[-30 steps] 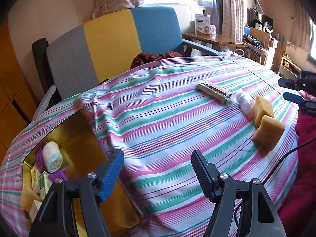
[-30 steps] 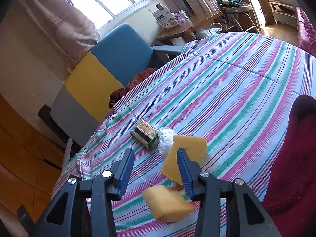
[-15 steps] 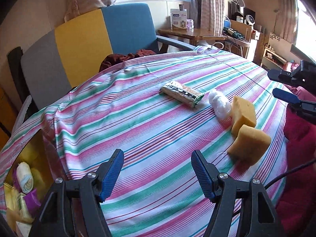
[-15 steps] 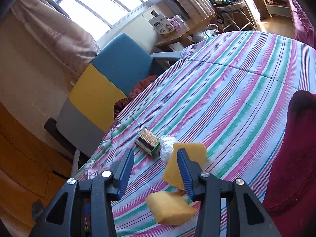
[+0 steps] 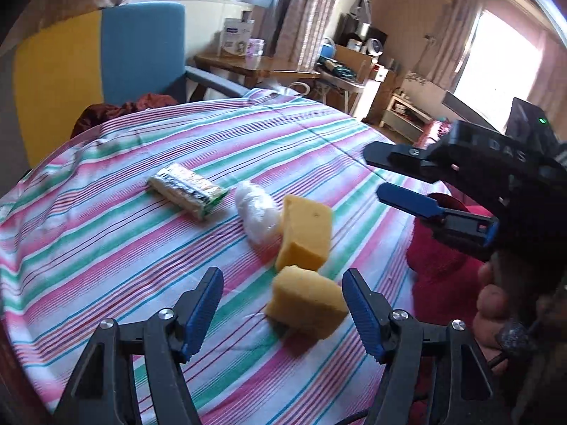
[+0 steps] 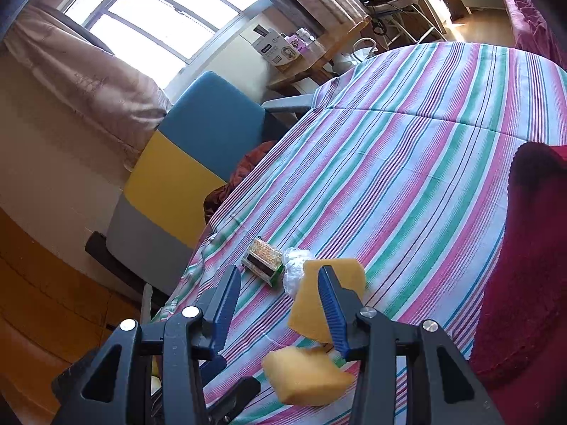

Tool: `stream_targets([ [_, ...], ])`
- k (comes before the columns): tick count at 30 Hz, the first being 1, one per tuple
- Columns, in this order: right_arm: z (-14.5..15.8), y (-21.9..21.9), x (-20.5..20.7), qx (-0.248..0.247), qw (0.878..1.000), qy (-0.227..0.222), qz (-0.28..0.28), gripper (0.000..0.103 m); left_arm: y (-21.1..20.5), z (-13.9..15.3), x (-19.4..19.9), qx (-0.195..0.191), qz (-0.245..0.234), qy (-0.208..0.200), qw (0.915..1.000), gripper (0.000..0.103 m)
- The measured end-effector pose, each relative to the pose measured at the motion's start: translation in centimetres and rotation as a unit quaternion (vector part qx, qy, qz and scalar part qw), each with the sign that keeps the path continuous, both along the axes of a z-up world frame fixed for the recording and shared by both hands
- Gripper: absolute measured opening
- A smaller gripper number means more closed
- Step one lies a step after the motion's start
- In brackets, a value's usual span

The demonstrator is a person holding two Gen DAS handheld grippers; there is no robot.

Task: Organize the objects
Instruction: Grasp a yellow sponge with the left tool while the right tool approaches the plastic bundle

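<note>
Swung right off the yellow bin, now out of sight, onto the sponges. Left view: left gripper [image 5: 281, 304] fingers wide, empty, framing near sponge [image 5: 306, 301] on striped tabletop [image 5: 106, 248]. Right view: right gripper [image 6: 280, 301] fingers narrow, empty, over packet [image 6: 263, 262], plastic wad [image 6: 295, 272].

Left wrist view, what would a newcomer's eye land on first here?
Two yellow sponges on the striped tablecloth, the nearer one just ahead of the open left gripper. Beside them lie a white plastic-wrapped bundle and a green snack packet. The right gripper hangs open at the right.
</note>
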State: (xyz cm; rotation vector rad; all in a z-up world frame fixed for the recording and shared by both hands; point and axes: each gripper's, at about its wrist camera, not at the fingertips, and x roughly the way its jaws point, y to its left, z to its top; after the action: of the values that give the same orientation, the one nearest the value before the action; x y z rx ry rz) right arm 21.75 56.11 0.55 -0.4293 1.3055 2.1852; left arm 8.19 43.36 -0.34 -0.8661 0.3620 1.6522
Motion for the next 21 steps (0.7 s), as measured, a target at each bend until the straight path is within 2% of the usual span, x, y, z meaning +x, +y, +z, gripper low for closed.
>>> stream_targets([
  [2, -0.1, 0.0, 0.1, -0.002, 1.0, 0.0, -0.003, 0.047, 0.3, 0.0, 1.1, 0.005, -0.032, 0.021, 0.9993, 0.077],
  [5, -0.1, 0.0, 0.1, 0.0, 1.0, -0.005, -0.005, 0.057, 1.4, -1.1, 2.0, -0.015, -0.056, 0.049, 0.9971, 0.076],
  [8, -0.2, 0.0, -0.1, -0.002, 1.0, -0.015, -0.006, 0.057, 2.3, -2.4, 2.1, -0.028, -0.059, 0.045, 0.9969, 0.072],
  [9, -0.3, 0.1, -0.2, -0.004, 1.0, -0.016, -0.004, 0.057, 2.3, -2.8, 2.1, -0.028, -0.059, 0.042, 0.997, 0.069],
  [10, -0.4, 0.1, -0.2, -0.006, 1.0, -0.018, -0.004, 0.057, 2.5, -3.2, 2.1, -0.03, -0.059, 0.039, 0.9971, 0.054],
  [11, -0.4, 0.1, -0.3, -0.007, 1.0, -0.02, -0.002, 0.057, 2.6, -3.6, 2.1, -0.033, -0.059, 0.028, 0.9973, 0.054],
  [15, -0.8, 0.3, -0.4, -0.018, 1.0, -0.022, 0.002, 0.057, 1.3, -3.2, 1.9, -0.017, -0.045, 0.024, 0.9986, 0.049],
  [21, -0.8, 0.0, -1.3, -0.014, 0.999, -0.042, 0.016, 0.057, -4.3, -2.0, -0.4, -0.014, 0.031, 0.03, 0.999, 0.049],
])
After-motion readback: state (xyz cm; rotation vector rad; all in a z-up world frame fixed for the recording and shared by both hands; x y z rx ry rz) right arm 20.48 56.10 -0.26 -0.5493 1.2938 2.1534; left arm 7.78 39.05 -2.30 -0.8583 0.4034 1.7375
